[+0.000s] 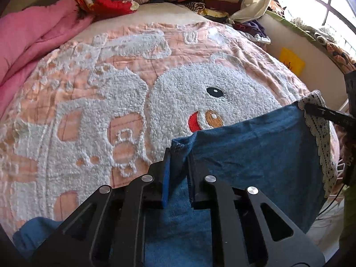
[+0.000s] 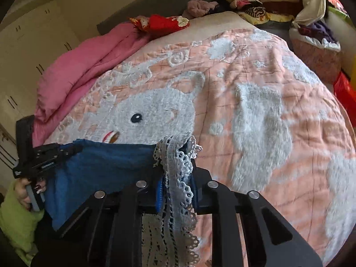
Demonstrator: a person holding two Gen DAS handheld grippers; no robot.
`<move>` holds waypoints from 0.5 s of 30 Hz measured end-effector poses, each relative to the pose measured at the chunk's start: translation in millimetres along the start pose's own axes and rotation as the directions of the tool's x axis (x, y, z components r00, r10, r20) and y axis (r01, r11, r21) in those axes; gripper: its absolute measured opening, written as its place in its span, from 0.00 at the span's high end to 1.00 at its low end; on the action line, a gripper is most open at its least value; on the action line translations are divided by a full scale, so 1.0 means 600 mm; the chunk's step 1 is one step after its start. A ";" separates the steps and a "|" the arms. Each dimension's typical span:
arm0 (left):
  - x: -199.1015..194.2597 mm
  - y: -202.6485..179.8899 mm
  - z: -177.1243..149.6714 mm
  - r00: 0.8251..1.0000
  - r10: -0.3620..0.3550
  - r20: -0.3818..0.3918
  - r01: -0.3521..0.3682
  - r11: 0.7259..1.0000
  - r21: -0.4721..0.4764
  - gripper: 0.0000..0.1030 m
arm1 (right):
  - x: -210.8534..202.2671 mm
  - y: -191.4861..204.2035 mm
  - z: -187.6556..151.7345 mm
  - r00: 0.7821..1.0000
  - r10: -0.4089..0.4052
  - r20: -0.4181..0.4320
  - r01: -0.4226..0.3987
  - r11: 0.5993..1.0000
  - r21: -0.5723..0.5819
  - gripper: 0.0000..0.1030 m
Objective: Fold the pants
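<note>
I see my left gripper [image 1: 178, 155] pinching one top corner of the blue pants [image 1: 249, 146]. My right gripper [image 2: 178, 166] is clamped on their white lace trim [image 2: 178, 169], the cloth stretched between them above the pink bedspread [image 1: 133, 71].

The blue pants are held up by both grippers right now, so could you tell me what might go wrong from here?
1. The right gripper pinches mostly the white lace trim; that thin edge may slip or tear.
2. The left gripper grips only a corner of the blue pants, so the sagging cloth could fold unevenly onto the quilt.
</note>
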State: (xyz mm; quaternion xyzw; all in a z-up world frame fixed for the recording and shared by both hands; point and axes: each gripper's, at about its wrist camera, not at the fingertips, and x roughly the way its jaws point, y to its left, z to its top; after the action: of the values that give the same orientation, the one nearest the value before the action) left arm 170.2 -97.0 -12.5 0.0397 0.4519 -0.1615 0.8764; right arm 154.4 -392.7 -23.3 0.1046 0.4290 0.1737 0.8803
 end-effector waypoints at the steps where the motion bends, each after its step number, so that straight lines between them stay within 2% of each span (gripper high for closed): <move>1: 0.004 -0.001 -0.001 1.000 0.008 -0.001 -0.008 1.000 0.002 0.94 | 0.013 -0.003 -0.001 1.000 -0.015 -0.024 0.015 1.000 -0.002 0.83; 4: 0.022 -0.001 -0.007 1.000 0.012 -0.020 -0.012 1.000 0.003 0.93 | 0.048 -0.016 -0.009 0.995 -0.059 -0.085 0.060 0.998 0.001 0.80; 9: 0.022 -0.001 -0.012 1.000 0.025 -0.010 -0.025 1.000 0.017 0.89 | 0.054 -0.022 -0.015 0.993 -0.088 -0.075 0.090 0.996 0.016 0.71; 11: 0.014 0.001 -0.012 0.999 0.042 0.001 -0.042 0.999 0.013 0.81 | 0.044 -0.019 -0.015 0.989 -0.131 -0.071 0.131 0.991 0.004 0.59; 13: 0.002 0.002 -0.012 0.998 0.055 0.019 -0.055 0.998 0.009 0.70 | 0.032 -0.016 -0.015 0.984 -0.168 -0.056 0.168 0.986 -0.009 0.52; 15: -0.015 0.003 -0.013 0.998 0.052 0.042 -0.052 0.999 0.003 0.64 | 0.005 -0.010 -0.017 0.979 -0.202 -0.015 0.202 0.979 -0.020 0.46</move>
State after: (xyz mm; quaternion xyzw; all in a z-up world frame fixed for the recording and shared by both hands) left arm 159.6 -91.6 -10.1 0.0498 0.4319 -0.1405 0.8895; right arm 149.7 -396.4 -33.7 0.0508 0.4431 0.0883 0.8906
